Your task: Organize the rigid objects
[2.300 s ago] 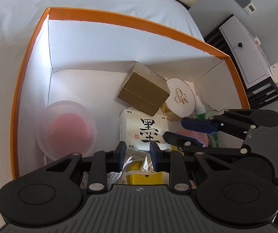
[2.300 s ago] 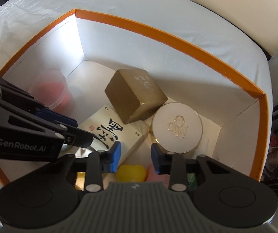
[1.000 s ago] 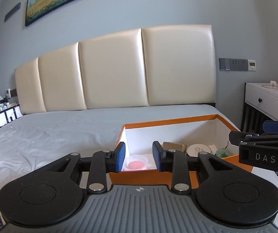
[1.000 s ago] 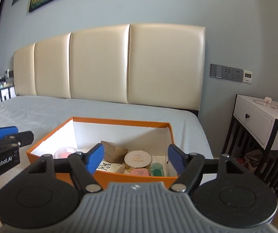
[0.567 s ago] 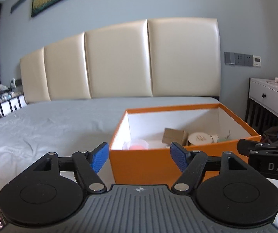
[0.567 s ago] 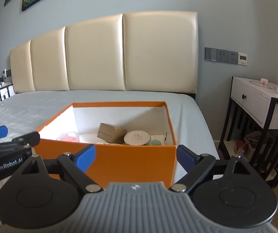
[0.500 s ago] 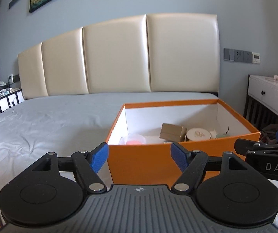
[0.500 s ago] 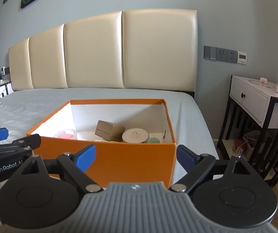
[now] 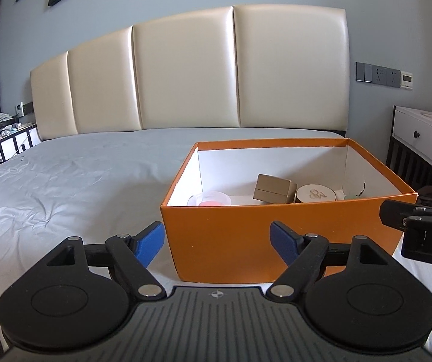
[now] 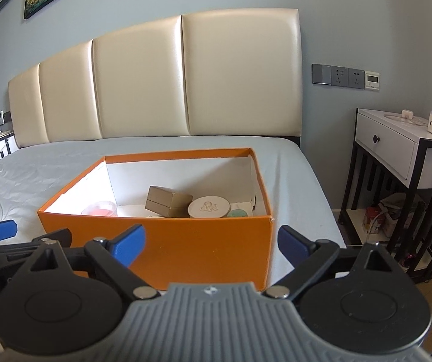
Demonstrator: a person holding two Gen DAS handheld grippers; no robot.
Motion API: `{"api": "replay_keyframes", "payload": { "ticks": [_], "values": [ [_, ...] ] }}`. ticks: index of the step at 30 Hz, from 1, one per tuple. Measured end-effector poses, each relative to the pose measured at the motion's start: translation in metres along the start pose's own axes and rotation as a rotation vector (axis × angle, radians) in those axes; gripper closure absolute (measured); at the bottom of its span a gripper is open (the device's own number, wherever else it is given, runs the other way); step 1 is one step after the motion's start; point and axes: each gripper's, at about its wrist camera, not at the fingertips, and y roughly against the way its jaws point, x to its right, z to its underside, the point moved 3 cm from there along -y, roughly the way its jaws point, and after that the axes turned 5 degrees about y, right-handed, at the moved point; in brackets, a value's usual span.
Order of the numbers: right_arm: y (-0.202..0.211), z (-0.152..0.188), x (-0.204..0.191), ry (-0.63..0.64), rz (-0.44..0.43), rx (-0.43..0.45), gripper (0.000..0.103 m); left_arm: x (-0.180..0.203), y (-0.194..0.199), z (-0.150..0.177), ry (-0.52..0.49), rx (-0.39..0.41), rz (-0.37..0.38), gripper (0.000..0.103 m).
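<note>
**Loaded box near the bed edge, both grippers empty**

The orange box (image 10: 185, 250) is seen resting on the grey bed sheet (image 9: 65, 181), close to the mattress edge on the side of the white nightstand (image 10: 397, 150). Inside it, a gold carton (image 10: 167, 202) is seen leaning among the other items, with a round cream tin (image 10: 209, 207) touching it, a clear cup with a pink base (image 10: 101, 209) well apart to the left, and a green lid (image 10: 238, 213) only partly shown. Nothing of the task's things is seen lying outside the box.

The left gripper (image 9: 216, 238) is held in front of the box with its jaws opening wide; nothing is between them. The right gripper (image 10: 211, 242) is likewise empty, its jaws opening, the near wall of the box being framed behind them.

Several risks are judged from here. If the near wall is nudged by either gripper, the box could be slid on the soft sheet toward the mattress edge and tipped. The tilted gold carton could be toppled onto the tin if the box is jolted. Since both grippers are held close together, the fingers could be knocked against each other on a shared reach. The thin cardboard wall could be crushed if clamped.
</note>
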Motion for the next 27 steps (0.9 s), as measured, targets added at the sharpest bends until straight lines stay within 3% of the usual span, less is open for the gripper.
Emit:
{"api": "replay_keyframes", "payload": {
  "ticks": [27],
  "values": [
    [-0.0012, 0.0012, -0.0016, 0.007, 0.004, -0.007, 0.008, -0.0058, -0.0058, 0.0002, -0.002, -0.040, -0.018, 0.010]
  ]
}}
